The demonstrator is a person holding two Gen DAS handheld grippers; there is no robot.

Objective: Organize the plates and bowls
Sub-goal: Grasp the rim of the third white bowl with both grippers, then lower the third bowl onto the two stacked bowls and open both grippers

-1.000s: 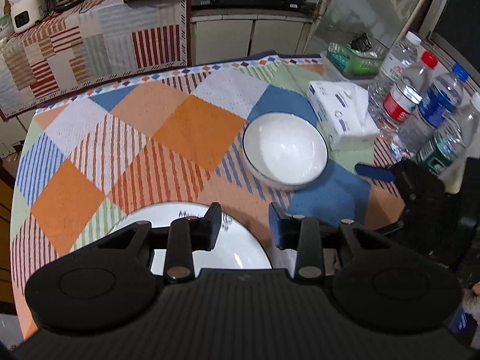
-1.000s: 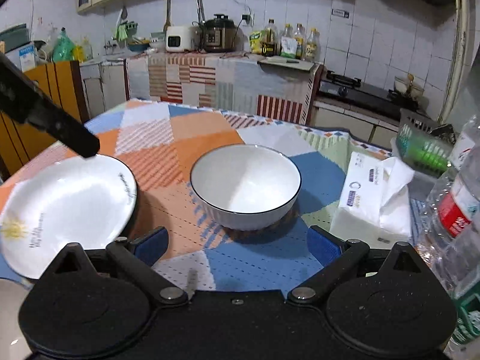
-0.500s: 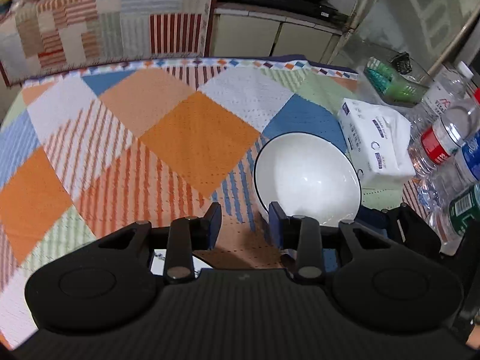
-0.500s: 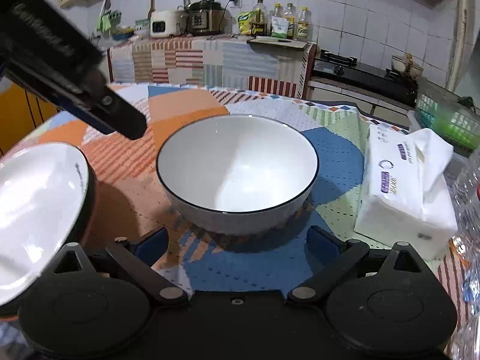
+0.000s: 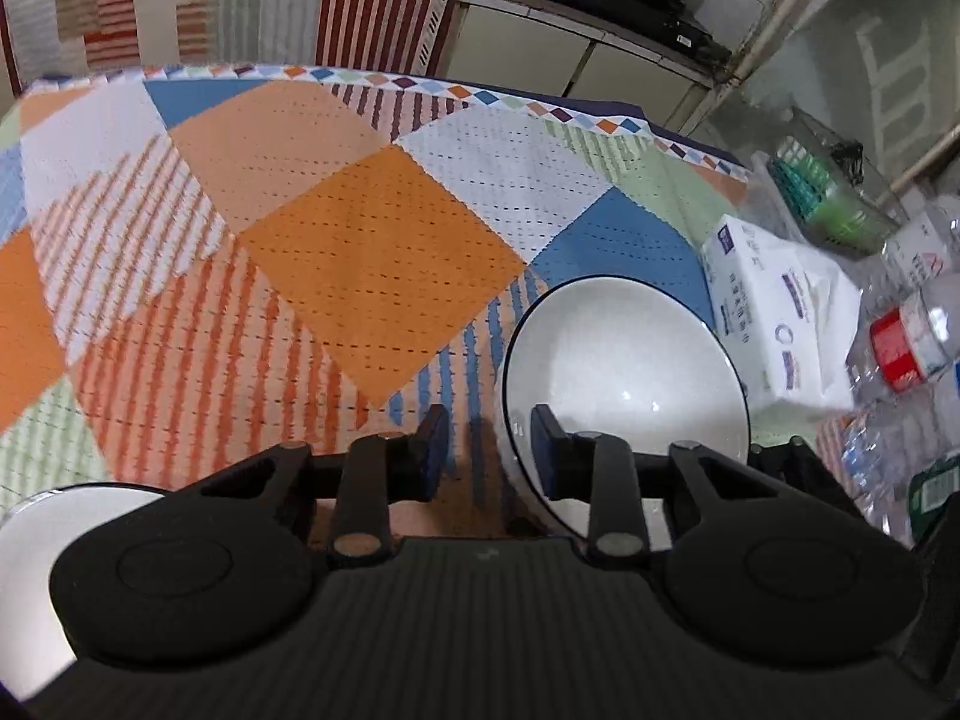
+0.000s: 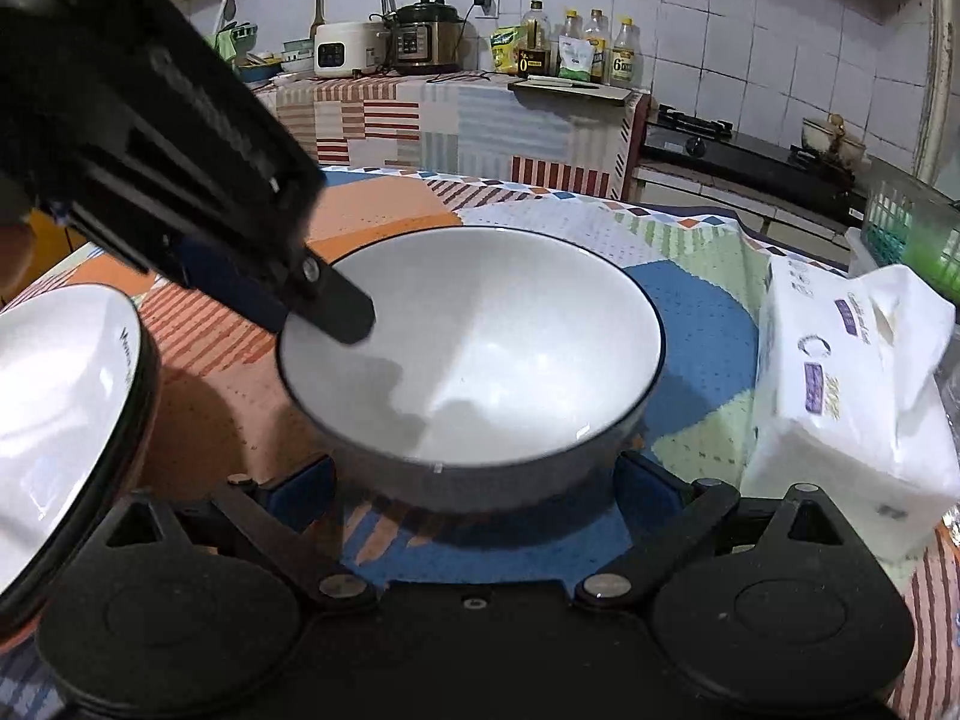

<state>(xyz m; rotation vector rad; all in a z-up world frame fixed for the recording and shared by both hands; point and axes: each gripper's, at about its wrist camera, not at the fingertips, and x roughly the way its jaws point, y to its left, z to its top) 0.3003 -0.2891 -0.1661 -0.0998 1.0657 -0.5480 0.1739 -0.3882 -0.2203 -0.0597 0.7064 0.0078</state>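
Bowl [image 5: 624, 378] rim sits between our left hand-held gripper's [image 5: 489, 441] closing jaws, not yet clamped; our right hand-held gripper [image 6: 474, 492] stands wide apart.

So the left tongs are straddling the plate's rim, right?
No. The left tongs straddle the bowl's rim, not the plate's. Their jaws have just been closing, with that rim between them. The left wrist view shows it.
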